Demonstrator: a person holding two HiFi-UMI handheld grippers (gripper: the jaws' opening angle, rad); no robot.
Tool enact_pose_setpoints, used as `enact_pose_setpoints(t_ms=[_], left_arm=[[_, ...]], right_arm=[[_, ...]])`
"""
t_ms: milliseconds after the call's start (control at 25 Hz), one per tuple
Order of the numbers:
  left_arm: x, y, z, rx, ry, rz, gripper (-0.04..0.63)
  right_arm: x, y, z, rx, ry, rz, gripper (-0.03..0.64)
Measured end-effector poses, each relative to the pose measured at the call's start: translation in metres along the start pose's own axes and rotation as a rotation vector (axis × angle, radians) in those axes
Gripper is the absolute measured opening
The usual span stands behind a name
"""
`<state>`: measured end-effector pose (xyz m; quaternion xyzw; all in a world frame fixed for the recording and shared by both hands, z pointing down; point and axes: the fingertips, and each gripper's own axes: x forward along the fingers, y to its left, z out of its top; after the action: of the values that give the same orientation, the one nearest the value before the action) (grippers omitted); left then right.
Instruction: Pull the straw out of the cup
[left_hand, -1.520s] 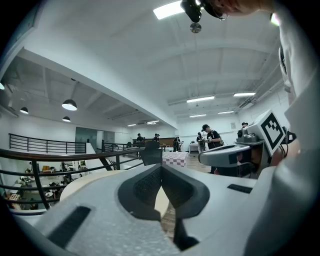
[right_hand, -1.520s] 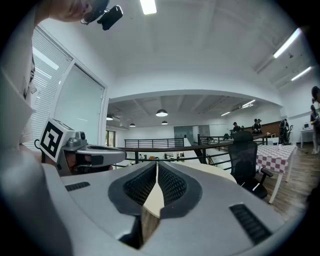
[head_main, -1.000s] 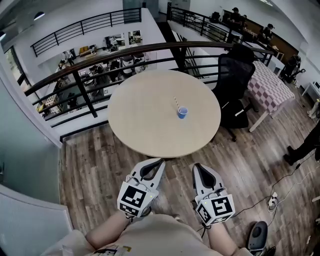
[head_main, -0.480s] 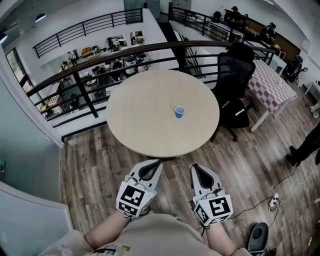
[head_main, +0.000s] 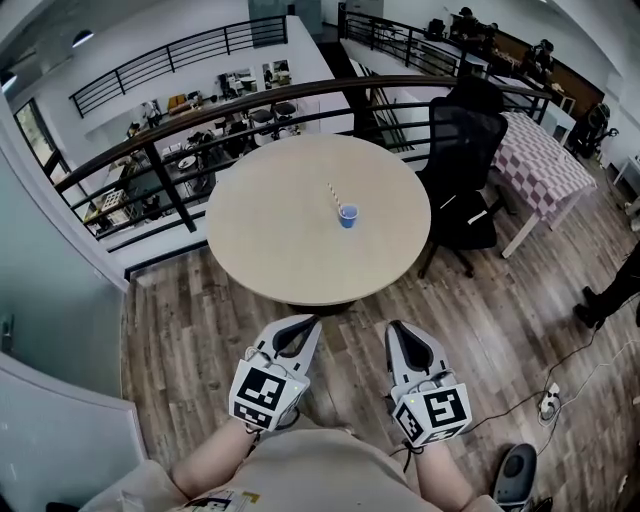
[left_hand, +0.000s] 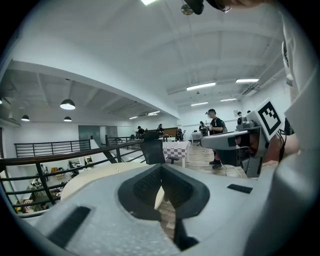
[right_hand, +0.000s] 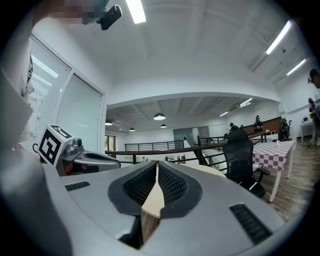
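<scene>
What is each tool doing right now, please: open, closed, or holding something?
Left grey tool: closed, holding nothing.
Right grey tool: closed, holding nothing.

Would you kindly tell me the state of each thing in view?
Small blue cup: upright on the round beige table, straw inside.
Thin pale straw: leaning in the cup, not yet pulled out.
Left claw: shut, empty.
Right claw: shut, empty.

I record the left gripper (head_main: 312, 323) and right gripper (head_main: 393, 329) as light grey moulded shells with black ribbed pads (right_hand: 137, 187) lining the jaws. Each carries a white marker cube (head_main: 262, 395) printed with black squares. The person's shirt (head_main: 310, 470) is pale beige.
</scene>
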<state>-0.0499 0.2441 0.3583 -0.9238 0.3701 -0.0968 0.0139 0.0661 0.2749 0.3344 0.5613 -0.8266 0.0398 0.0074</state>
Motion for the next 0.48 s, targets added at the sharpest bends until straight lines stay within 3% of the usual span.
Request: enact_pose_setpoints(t_ms=[480], left_arm=[[0.014,-0.022,0.007,0.012,0.008,0.041,0.014]], right_arm=[[-0.016,-0.026,-0.004,0.027,-0.005,0.039,0.028]])
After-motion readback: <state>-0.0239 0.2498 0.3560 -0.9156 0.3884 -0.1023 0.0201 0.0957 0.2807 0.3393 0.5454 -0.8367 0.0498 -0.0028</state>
